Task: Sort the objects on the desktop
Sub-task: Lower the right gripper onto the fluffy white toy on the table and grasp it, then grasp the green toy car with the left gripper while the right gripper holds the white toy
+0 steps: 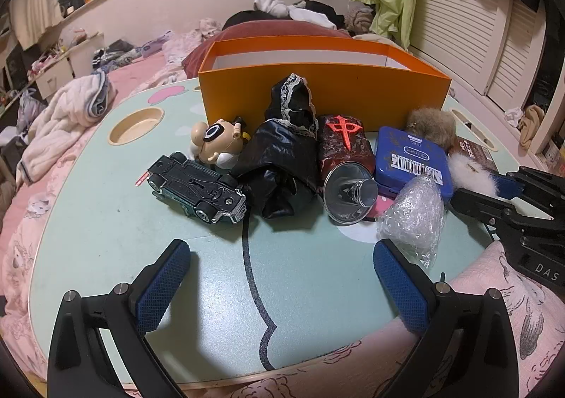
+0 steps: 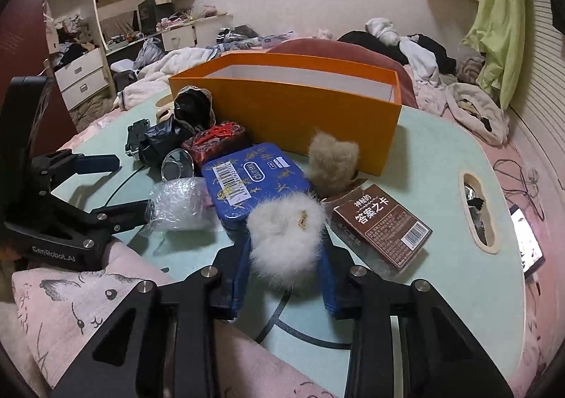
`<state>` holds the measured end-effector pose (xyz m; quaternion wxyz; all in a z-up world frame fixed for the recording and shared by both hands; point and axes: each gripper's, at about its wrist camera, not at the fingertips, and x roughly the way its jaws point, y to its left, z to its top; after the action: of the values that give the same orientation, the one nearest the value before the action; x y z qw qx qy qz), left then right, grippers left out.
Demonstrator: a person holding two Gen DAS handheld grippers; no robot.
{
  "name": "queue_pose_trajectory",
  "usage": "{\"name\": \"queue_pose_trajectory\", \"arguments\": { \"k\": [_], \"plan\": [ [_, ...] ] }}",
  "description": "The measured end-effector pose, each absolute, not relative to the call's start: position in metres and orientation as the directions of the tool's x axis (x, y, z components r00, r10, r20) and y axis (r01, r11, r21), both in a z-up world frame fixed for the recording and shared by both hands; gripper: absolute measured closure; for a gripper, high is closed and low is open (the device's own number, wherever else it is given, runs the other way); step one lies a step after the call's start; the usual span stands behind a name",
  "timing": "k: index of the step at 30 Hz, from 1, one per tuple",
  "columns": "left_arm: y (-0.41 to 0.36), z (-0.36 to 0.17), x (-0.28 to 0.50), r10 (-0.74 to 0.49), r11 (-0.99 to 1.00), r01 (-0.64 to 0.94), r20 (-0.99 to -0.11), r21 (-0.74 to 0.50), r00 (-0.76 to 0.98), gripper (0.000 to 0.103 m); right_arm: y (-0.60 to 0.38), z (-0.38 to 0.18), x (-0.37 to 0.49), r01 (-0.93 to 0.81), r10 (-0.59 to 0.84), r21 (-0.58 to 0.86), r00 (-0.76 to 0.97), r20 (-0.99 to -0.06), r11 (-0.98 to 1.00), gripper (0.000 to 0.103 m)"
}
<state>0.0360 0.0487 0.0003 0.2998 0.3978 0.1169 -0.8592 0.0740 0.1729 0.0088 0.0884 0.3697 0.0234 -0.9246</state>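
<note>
We've got the right gripper (image 2: 286,257) clamped on the fluffy white fur pom-pom (image 2: 286,242), blue rectangular tin (image 2: 254,179) just beyond it. Our left gripper (image 1: 279,278) gapes wide over bare table, holding nothing.

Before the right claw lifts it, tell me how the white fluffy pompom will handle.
The white fluffy pompom looks soft, so it will probably squash between the right claw's pads rather than resist. It seems light for its bulk. Long fur may let it slip, and a small gold piece on it suggests a clip. It touches the blue tin, which might get nudged.
</note>
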Motion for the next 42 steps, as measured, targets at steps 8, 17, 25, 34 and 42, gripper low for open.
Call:
{"name": "queue_pose_trajectory", "arguments": {
  "k": [8,17,25,34,42],
  "plan": [
    [0.044,0.011,0.048,-0.4,-0.8,0.599,-0.712,-0.037,-0.578,0.001,0.179,0.015,0.087,0.189,-0.186,0.063,-0.753,-0.631,-0.98,0.068],
    [0.006,0.04,0.08,-0.459,-0.758,0.645,-0.623,-0.097,-0.633,0.038,0.189,0.018,0.088,0.182,-0.216,0.118,-0.763,-0.609,-0.976,0.068],
    [-0.031,0.024,0.072,-0.41,-0.666,0.714,-0.692,-0.218,-0.594,0.044,0.187,0.017,0.087,0.181,-0.212,0.113,-0.758,-0.616,-0.977,0.068],
    [-0.042,0.013,0.044,-0.408,-0.599,0.775,-0.756,-0.201,-0.511,0.038,0.186,0.016,0.088,0.182,-0.214,0.116,-0.758,-0.616,-0.976,0.068],
    [-0.019,0.009,0.034,-0.525,-0.683,0.725,-0.753,0.095,-0.397,0.064,0.187,0.016,0.088,0.179,-0.216,0.122,-0.756,-0.618,-0.976,0.068]
  ]
}}
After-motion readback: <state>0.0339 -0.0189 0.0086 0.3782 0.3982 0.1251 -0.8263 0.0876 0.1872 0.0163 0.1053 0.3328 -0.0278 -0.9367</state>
